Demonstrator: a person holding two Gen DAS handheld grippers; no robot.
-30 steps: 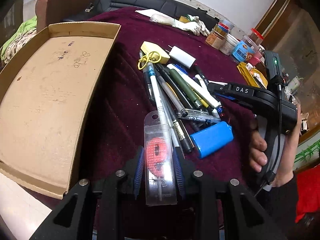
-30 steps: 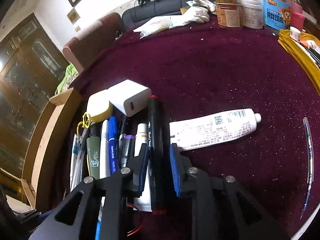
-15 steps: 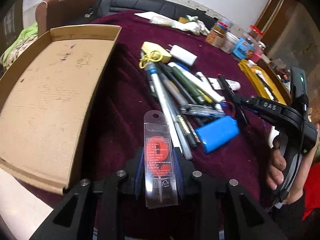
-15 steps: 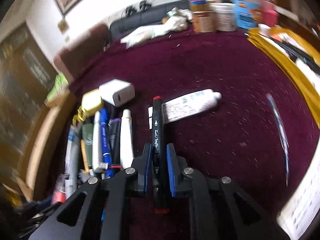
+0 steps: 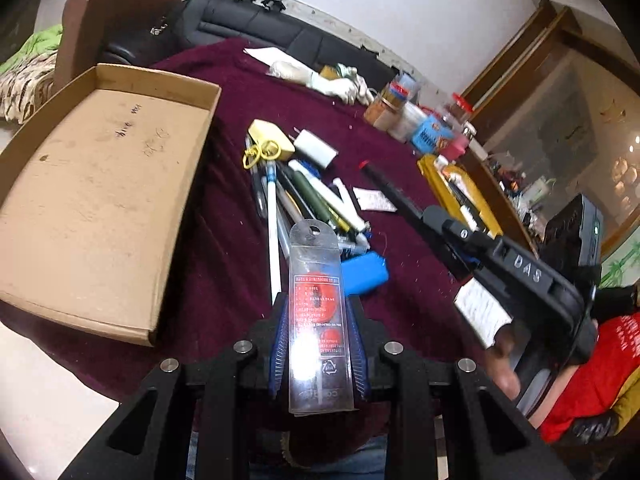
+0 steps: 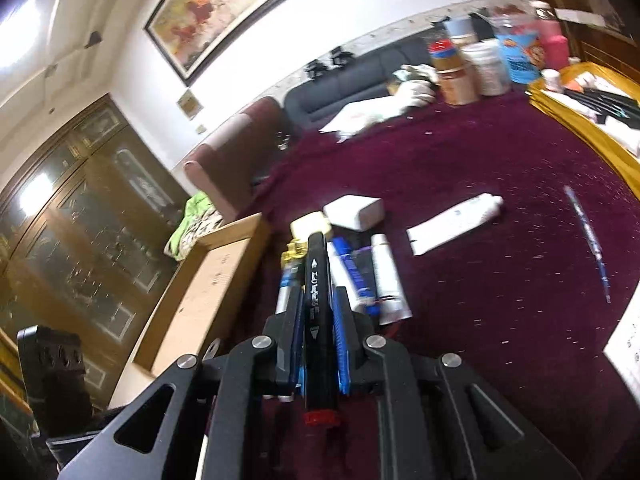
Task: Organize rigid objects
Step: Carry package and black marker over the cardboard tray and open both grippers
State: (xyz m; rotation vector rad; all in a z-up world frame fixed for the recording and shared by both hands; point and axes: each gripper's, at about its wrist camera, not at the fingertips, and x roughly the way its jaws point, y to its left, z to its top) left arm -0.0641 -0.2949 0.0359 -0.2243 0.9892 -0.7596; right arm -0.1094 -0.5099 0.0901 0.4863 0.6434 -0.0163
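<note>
Fingers of the left gripper (image 5: 318, 336) clamp a clear packet (image 5: 318, 312); the right gripper (image 6: 318, 332) pinches a black marker (image 6: 318, 320). Carry both level toward the cardboard tray (image 5: 120, 320) at nine o'clock, releasing low.

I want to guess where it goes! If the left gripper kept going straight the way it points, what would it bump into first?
Probably the blue block, just past the clear packet held by the left gripper; then the pile of pens. Depth is hard to judge.

— What covers the table (image 5: 224, 240)?
— A dark red cloth. On it lie a cardboard box (image 5: 96, 200), a heap of pens (image 5: 304, 196), a white charger (image 5: 316, 151), a blue block (image 5: 366, 272) and a white tube (image 6: 456, 220).
— Farther back?
— Jars (image 6: 472, 68) and a yellow tray (image 6: 580, 116).
</note>
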